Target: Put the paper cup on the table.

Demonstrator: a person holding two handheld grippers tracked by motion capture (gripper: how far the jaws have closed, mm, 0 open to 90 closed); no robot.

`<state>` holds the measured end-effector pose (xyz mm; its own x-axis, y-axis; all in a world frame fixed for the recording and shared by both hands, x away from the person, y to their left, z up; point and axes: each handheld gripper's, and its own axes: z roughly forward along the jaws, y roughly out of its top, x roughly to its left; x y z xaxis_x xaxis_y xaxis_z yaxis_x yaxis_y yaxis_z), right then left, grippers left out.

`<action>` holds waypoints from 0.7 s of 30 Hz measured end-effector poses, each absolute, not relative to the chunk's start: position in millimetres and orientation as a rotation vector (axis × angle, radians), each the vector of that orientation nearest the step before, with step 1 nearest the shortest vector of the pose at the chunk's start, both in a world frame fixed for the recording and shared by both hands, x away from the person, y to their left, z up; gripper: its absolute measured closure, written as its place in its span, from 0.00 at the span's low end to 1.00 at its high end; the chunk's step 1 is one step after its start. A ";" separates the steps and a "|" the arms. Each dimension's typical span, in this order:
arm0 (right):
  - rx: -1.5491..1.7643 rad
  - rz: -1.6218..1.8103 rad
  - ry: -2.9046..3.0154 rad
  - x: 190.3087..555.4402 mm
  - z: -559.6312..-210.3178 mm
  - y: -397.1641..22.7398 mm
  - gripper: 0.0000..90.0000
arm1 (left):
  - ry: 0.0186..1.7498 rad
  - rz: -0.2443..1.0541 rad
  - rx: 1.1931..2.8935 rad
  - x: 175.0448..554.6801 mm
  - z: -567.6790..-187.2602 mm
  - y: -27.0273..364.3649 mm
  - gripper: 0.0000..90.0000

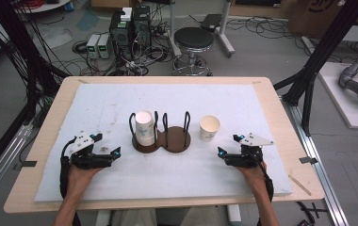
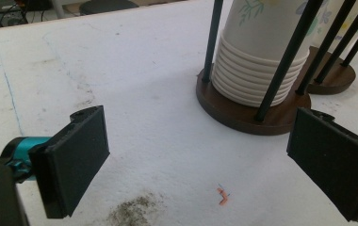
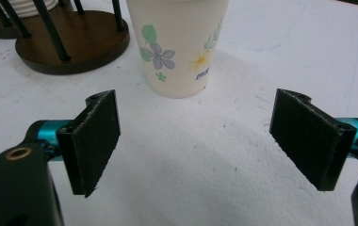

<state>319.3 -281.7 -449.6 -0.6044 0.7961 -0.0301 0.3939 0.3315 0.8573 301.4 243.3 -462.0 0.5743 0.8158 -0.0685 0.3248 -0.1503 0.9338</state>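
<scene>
The right gripper (image 3: 196,143) hovers low over the white mat (image 1: 243,101) with its jaws spread wide and nothing between them; the single paper cup (image 3: 179,44) stands upright straight ahead of it, apart from the pads. The step in hand looks like the approach to that cup. The left gripper (image 2: 200,160) is likewise released and empty, with the stack of cups (image 2: 262,61) in the wire holder (image 2: 250,110) ahead and to its right (its second bay, beside the loose cup, stands bare). The next move probably calls for easing the right gripper forward until the pads flank the cup's wall, then closing gently, since thin paper crushes easily.
</scene>
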 end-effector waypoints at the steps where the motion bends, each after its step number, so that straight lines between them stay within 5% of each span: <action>1: 1.051 1.191 2.146 318.9 -449.8 -281.2 0.19 | 0.949 0.570 1.729 301.2 -461.9 243.2 0.07; 21: 1.092 1.214 2.106 316.2 -450.1 -285.2 0.19 | 0.938 0.583 1.724 299.4 -462.3 242.3 0.07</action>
